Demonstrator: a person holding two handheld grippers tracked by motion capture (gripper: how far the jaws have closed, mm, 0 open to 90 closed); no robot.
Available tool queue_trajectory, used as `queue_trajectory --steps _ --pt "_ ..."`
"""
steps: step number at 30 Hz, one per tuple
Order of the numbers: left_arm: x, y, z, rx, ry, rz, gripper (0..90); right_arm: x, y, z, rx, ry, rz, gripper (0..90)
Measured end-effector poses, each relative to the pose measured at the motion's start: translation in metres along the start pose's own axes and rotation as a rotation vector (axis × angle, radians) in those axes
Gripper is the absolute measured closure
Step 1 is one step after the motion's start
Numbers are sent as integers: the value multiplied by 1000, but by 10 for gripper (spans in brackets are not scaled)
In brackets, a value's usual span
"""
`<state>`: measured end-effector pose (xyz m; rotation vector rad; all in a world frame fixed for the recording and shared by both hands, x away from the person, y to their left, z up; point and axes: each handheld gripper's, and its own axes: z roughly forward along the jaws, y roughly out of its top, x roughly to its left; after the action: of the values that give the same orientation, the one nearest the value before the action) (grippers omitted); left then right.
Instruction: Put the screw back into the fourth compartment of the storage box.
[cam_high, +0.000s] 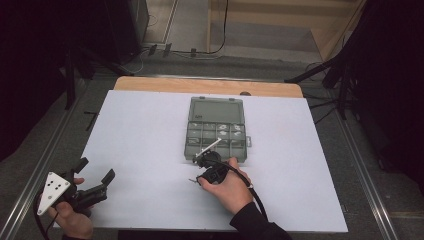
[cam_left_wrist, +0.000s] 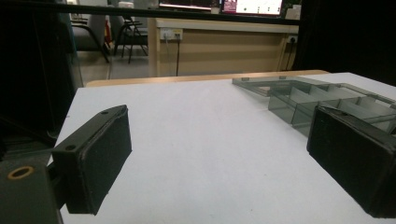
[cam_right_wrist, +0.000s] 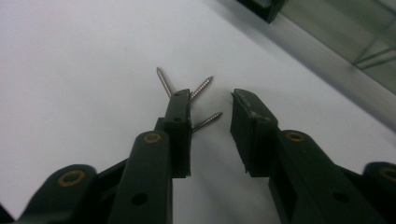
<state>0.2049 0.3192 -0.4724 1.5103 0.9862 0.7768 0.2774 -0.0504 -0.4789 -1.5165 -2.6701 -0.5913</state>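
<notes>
Right gripper (cam_right_wrist: 210, 105), jaws partly spread, straddles screws (cam_right_wrist: 205, 121) ahead, none pinched; box (cam_high: 217, 131) beyond awaits them. Left gripper (cam_left_wrist: 219, 158) idle, spread.

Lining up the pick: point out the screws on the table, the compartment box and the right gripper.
screws (cam_right_wrist: 205, 122): right gripper view, shank of the nearest screw.
compartment box (cam_high: 216, 111): high view, middle of its open lid.
right gripper (cam_right_wrist: 211, 100): right gripper view, gap midway between its fingertips.

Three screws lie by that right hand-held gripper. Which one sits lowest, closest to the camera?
The screw poking out beside the left jaw, lowest in the right gripper view. The other two screws lie farther up, past the jaw tip.
</notes>
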Motion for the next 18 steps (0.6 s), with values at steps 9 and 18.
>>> queue_trajectory --steps 9,18 --pt "0 0 0 -1 0 -3 65 14 -2 3 7 -122 -62 800" --pt "1 0 1 9 2 -5 65 8 -4 1 44 -104 -71 896"
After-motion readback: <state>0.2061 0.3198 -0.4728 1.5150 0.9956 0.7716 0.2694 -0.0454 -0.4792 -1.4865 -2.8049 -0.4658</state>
